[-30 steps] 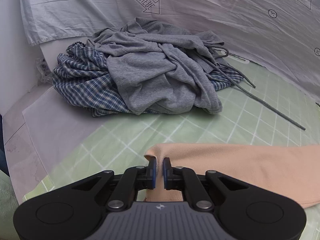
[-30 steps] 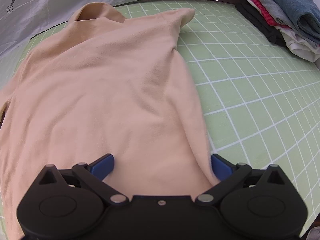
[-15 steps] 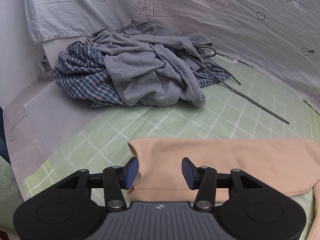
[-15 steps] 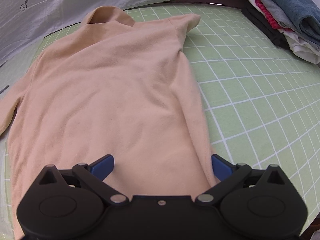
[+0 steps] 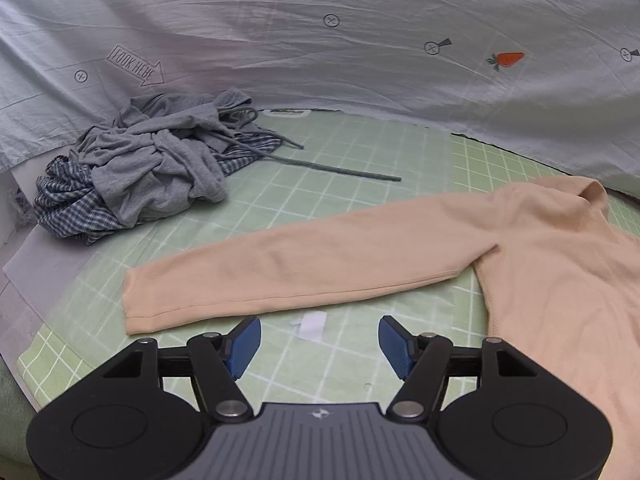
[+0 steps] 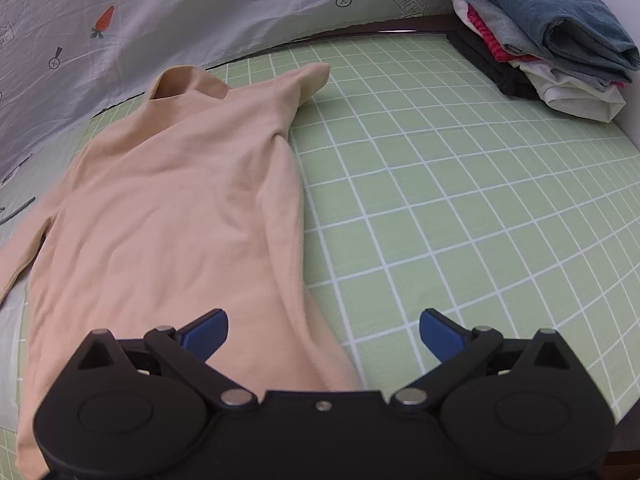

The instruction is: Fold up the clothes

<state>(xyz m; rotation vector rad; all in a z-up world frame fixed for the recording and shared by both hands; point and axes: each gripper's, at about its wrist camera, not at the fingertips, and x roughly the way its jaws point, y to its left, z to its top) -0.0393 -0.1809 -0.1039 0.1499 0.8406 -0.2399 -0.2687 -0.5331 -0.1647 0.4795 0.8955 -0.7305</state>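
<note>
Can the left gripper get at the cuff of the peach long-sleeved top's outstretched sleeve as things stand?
Probably yes: the left gripper is open, the cuff lies flat on the green grid mat just ahead-left, nothing between.

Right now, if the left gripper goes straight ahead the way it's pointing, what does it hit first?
Probably the peach shirt's outstretched sleeve, which lies flat across the green grid mat just beyond the open left gripper. If it passes above the sleeve, which depth leaves unclear, the patterned sheet behind comes next.
</note>
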